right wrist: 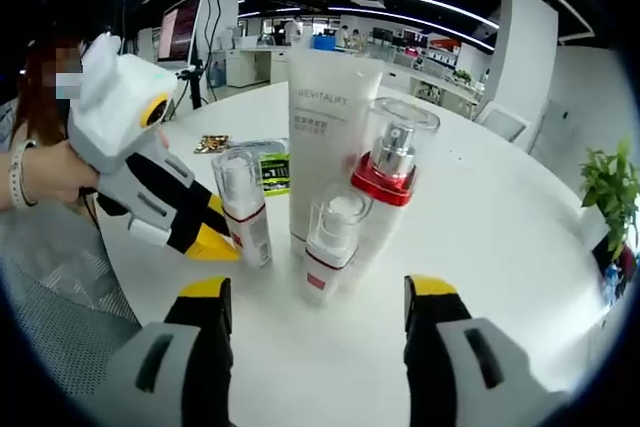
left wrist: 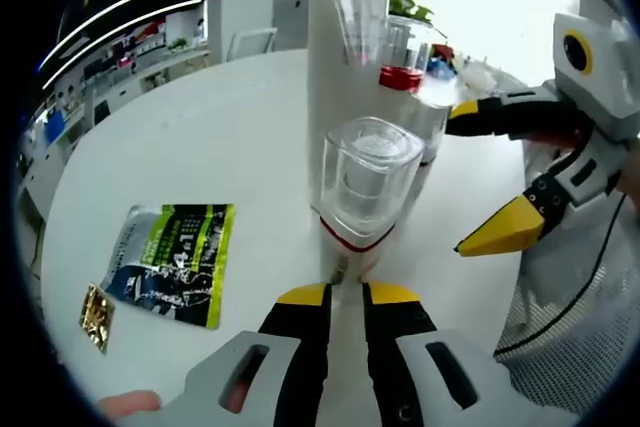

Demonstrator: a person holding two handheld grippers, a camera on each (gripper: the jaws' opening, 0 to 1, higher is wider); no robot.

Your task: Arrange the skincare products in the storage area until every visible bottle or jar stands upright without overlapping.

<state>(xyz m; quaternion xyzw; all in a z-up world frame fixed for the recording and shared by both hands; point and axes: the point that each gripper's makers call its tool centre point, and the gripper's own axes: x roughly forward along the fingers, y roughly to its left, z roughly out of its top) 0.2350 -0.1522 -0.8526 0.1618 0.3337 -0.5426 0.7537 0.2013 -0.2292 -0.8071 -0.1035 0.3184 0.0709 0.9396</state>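
Note:
Four skincare items stand upright, close together, on a white round table (right wrist: 520,247). They are a tall white tube (right wrist: 330,127) (left wrist: 340,57), a clear pump bottle with a red collar (right wrist: 388,182) (left wrist: 405,65), and two small clear-capped bottles. One small bottle (right wrist: 330,242) stands in front. My left gripper (left wrist: 350,295) (right wrist: 215,242) has its jaws drawn narrow onto the base of the other small bottle (left wrist: 365,187) (right wrist: 245,207). My right gripper (right wrist: 318,289) (left wrist: 485,172) is open wide, just short of the group, with nothing in it.
A green-and-black sachet (left wrist: 180,262) (right wrist: 272,172) and a small gold packet (left wrist: 97,315) (right wrist: 212,143) lie flat on the table beyond the bottles. A person's hand (right wrist: 45,172) holds the left gripper. A potted plant (right wrist: 605,192) stands off the table's far side.

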